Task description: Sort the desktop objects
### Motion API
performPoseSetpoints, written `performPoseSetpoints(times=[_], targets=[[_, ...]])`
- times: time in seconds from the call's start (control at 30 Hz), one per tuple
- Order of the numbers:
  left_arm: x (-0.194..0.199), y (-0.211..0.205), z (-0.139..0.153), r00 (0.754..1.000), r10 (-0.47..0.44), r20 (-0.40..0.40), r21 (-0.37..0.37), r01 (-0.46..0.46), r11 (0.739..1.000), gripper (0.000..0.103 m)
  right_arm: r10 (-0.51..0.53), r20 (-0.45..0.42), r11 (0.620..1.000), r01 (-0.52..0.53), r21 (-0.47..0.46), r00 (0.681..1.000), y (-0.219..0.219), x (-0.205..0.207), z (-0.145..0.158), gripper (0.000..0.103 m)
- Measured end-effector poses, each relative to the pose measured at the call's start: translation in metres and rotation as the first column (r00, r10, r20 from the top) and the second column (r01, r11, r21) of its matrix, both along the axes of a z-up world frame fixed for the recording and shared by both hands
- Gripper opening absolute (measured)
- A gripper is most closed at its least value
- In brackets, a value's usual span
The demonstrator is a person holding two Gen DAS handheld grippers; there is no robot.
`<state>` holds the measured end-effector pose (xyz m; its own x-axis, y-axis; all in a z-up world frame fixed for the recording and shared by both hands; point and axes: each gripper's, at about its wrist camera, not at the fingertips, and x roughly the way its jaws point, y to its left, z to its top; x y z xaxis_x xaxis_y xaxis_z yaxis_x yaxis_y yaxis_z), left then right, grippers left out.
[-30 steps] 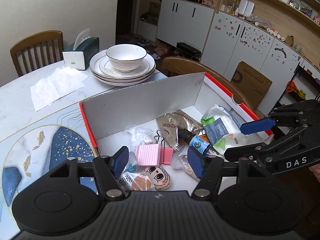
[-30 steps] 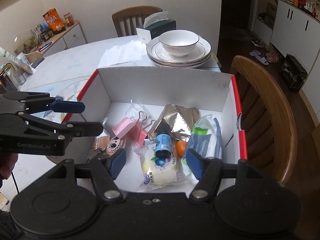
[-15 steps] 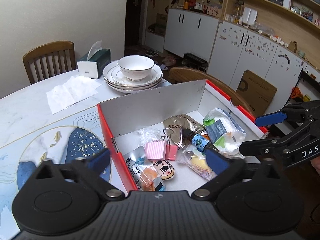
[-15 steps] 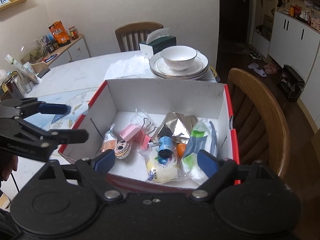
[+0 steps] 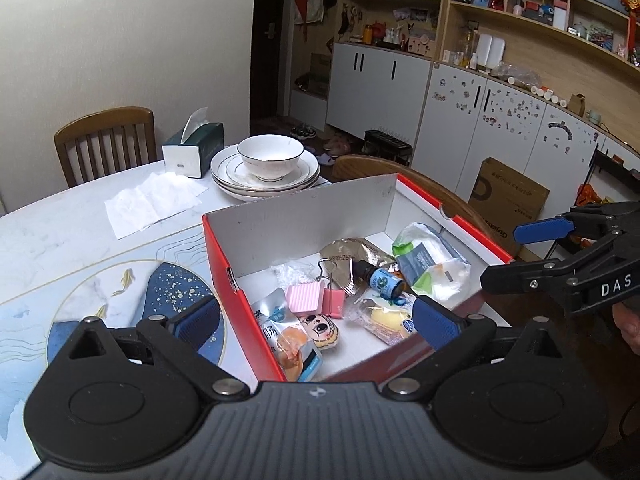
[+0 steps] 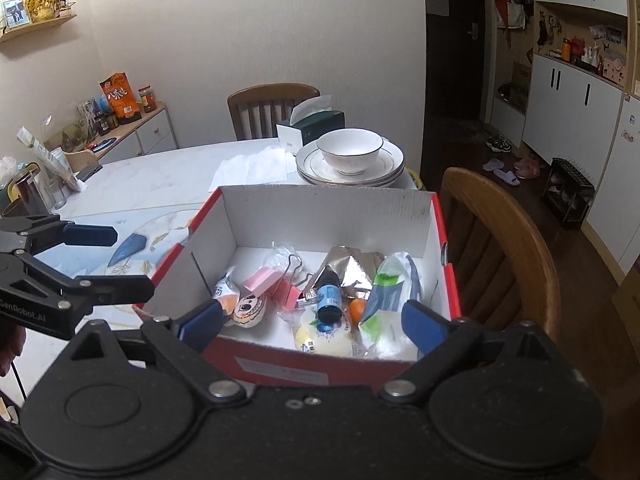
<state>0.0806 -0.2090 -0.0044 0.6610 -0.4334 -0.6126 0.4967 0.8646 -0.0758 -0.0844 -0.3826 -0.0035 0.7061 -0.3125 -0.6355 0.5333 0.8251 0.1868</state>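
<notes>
Now both hand-held grippers (image 5: 316, 320) (image 6: 312, 322) stand wider apart.

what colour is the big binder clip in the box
Pink binder clip, with a silver wire handle; clearest in the left wrist view.

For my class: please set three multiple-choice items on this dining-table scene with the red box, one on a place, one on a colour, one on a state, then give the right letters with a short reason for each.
1. Where does the white bowl stand?
A. inside the red box
B. on the stack of plates
C. on the chair seat

2. What colour is the large binder clip in the red box?
A. pink
B. green
C. black

3. How does the small dark bottle with the blue label lie?
A. upright on the table
B. held in a gripper
C. on its side among the packets in the box

Answers:
1 B: the bowl sits on the stack of plates behind the box.
2 A: its ridged body is pink, with wire handles.
3 C: it lies tilted over the packets; both the left gripper and the right gripper are empty, the right one's jaws opening.
</notes>
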Motion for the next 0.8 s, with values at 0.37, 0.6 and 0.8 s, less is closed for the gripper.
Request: performPoseSetpoints(times=[0.37,0.6,0.8], targets=[[-0.011,0.002,0.000,1.000,-0.025,-0.004,-0.017,0.025,1.000,0.103,-0.016,0.011,1.000,0.016,0.006,1.000,0.016,-0.012,0.001,0.096],[-0.013,0.004,-0.001,1.000,-0.019,-0.008,-0.017,0.019,1.000,0.103,-0.019,0.006,1.000,0.019,0.011,1.000,0.019,-0.013,0.001,0.096],[-0.013,0.007,0.000,1.000,-0.023,-0.005,-0.028,0.023,0.999,0.103,-0.015,0.004,1.000,0.015,0.011,1.000,0.022,-0.010,0.001,0.096]])
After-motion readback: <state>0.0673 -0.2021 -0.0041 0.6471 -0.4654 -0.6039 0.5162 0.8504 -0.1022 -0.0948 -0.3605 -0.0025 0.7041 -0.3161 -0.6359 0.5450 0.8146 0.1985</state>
